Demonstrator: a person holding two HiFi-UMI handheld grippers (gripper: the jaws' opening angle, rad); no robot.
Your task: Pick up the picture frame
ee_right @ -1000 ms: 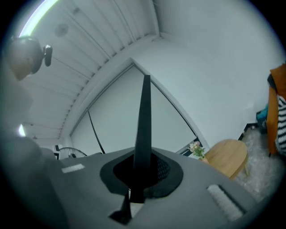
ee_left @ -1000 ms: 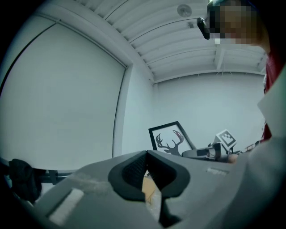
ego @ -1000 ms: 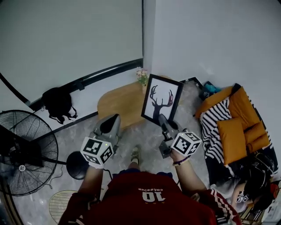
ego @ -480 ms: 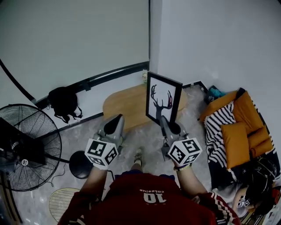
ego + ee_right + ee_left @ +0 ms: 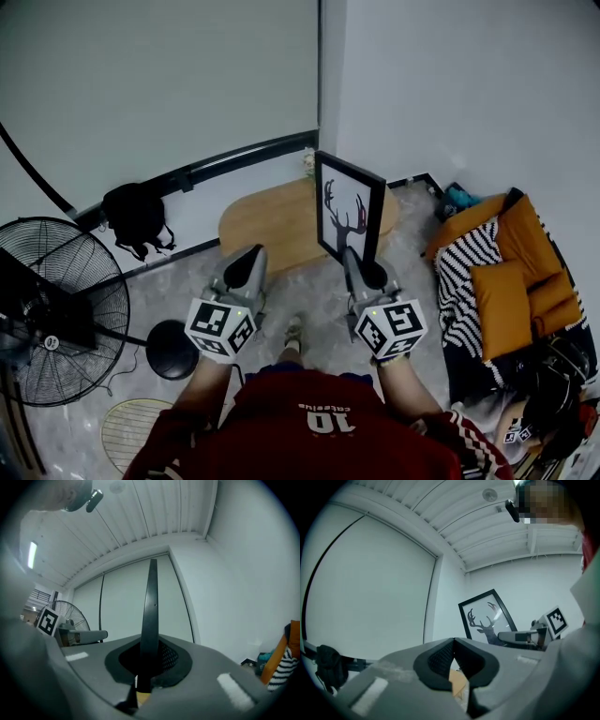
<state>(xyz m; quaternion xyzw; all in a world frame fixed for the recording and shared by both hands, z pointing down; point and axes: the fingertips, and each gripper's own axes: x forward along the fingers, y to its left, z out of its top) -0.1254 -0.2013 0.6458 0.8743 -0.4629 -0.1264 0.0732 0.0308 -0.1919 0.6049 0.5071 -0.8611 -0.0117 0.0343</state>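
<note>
Right gripper (image 5: 352,257) is clamped tight on the frame (image 5: 350,217), jaws pinched on its lower edge, and that grip is all that carries it. In the head view the frame sits just right of centre, standing up out of my right gripper and away from me, with the deer print turned toward the left of the picture. Its long axis runs up and down, close to upright. Seen along my right gripper's own jaws it's edge-on, a thin dark blade rising from between the pads to the upper middle of the picture. Below and behind it lies the table (image 5: 267,225). I'd judge the frame clear of the tabletop, though from above I can't see the gap itself. Left gripper (image 5: 246,262) is at the lower left of centre in the head view, level with the right one and apart from it. Its jaws are together with nothing between them, only a sliver of table showing past them. From there the frame is off to the right and a little higher, its glass facing that way. So the right hand is the one on the frame, the left is merely beside it. Whatever comes next hinges on that tall frame balancing above one low pinch, and it could tip sideways if I roll the wrist.
</note>
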